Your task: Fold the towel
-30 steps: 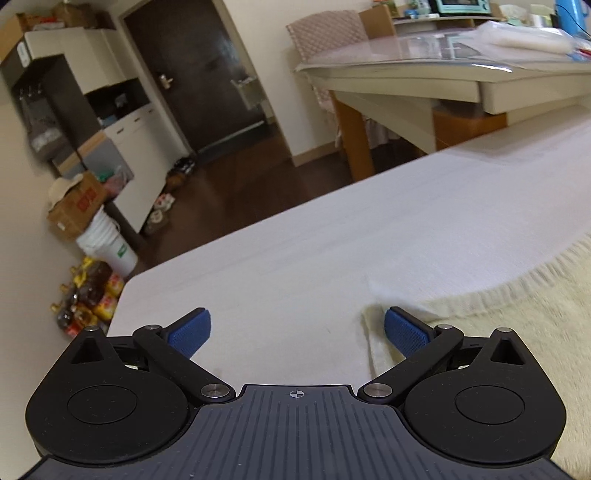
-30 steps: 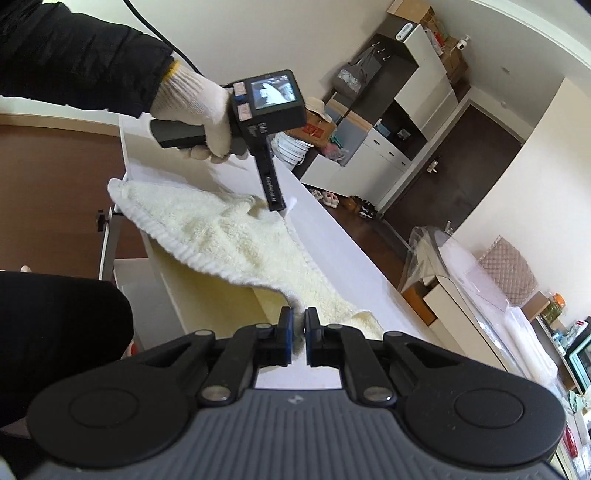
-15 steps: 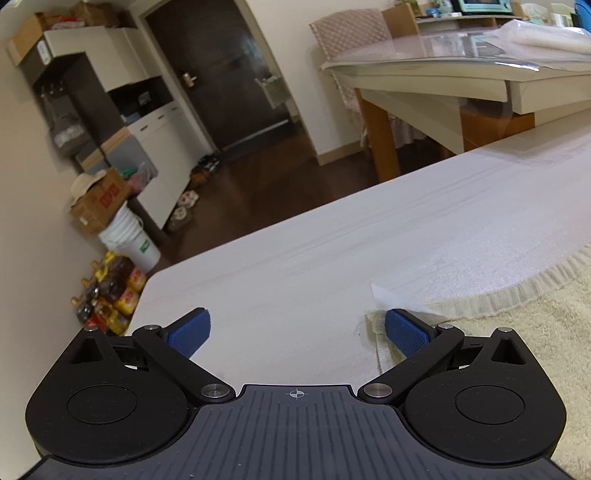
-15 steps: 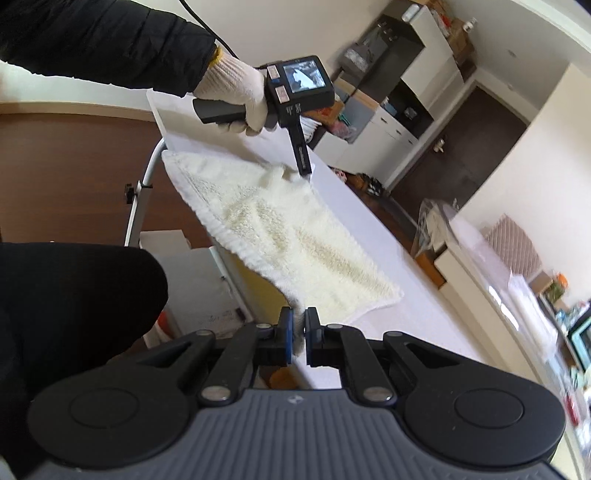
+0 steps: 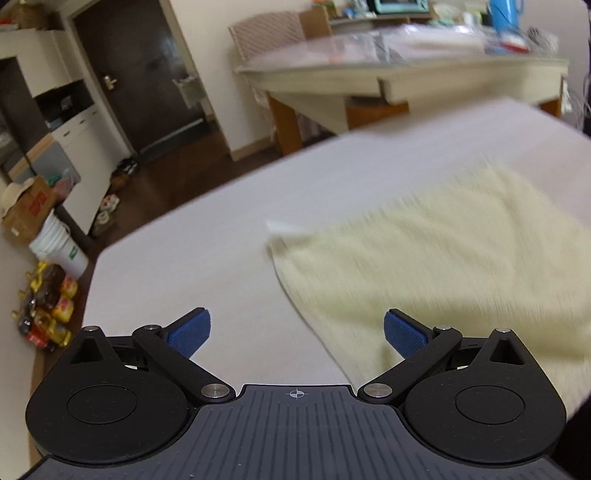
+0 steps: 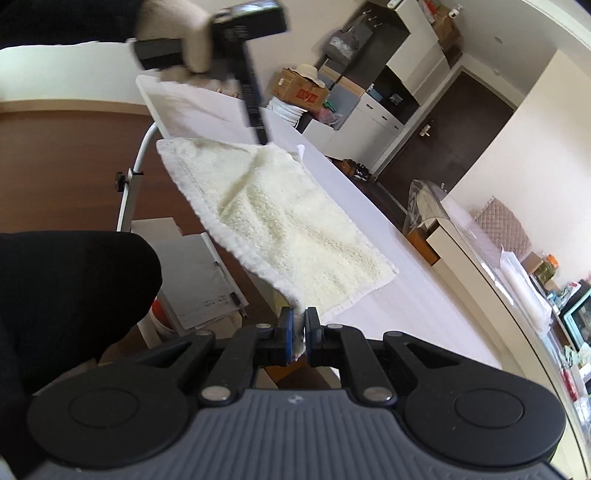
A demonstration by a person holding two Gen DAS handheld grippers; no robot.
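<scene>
A cream terry towel [image 6: 280, 225] lies spread on the white table [image 6: 406, 295], its near edge hanging past the table's front. My right gripper [image 6: 297, 328] is shut on the towel's near corner. My left gripper [image 5: 295, 332] is open and empty, lifted above the table beside the towel's [image 5: 436, 258] far-left corner. In the right wrist view the left gripper [image 6: 258, 129] hovers over that corner, held by a gloved hand [image 6: 173, 33].
A second table [image 5: 402, 74] with clutter stands beyond the white one. A dark door [image 5: 136, 74], cabinets, a cardboard box [image 5: 26, 210], a white bucket [image 5: 59, 247] and bottles [image 5: 44, 314] sit on the left. Papers [image 6: 199, 273] lie below the table's edge.
My left gripper has lifted and pulled back from the towel's corner, staying open. The towel has gone from hanging bunched to lying flatter on the table. My right gripper keeps its hold.
</scene>
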